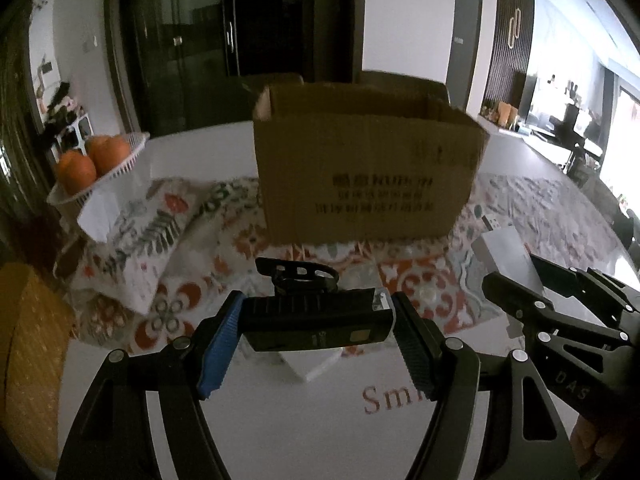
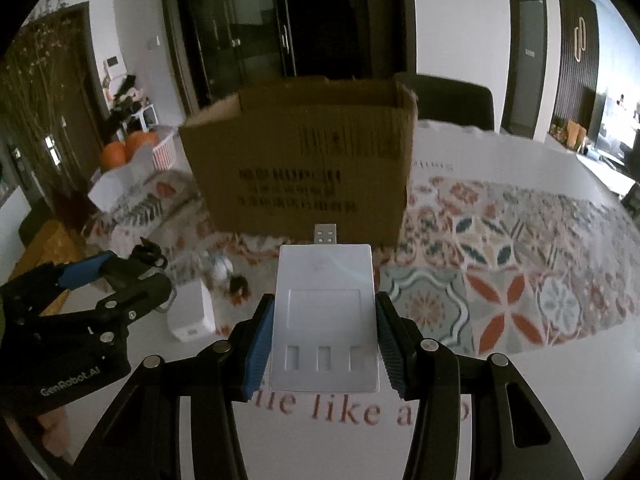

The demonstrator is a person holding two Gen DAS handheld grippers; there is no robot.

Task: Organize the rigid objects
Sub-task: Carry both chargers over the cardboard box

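A: Lying crosswise, the black bike light [image 1: 316, 326] has its long axis from nine to three o'clock, clear lens end at three, mount bracket at twelve. The left gripper [image 1: 318, 334] is partly closed, its pads pressed on the light's two ends, holding it above the table [image 1: 300, 432].

B: And the white charger [image 2: 325, 316]?

A: Its long axis runs six to twelve, USB plug [image 2: 327, 234] at twelve, toward the cardboard box [image 2: 304, 160]. The right gripper [image 2: 324, 330], narrowly set, clamps its long sides, also off the table.

B: Around them?

A: The box stands open-topped at twelve in both views on a patterned cloth [image 2: 500, 280]. A small white box [image 2: 192, 314] lies on the table at nine o'clock from the charger. A basket [image 1: 120, 164] of oranges [image 1: 92, 160] sits at ten.
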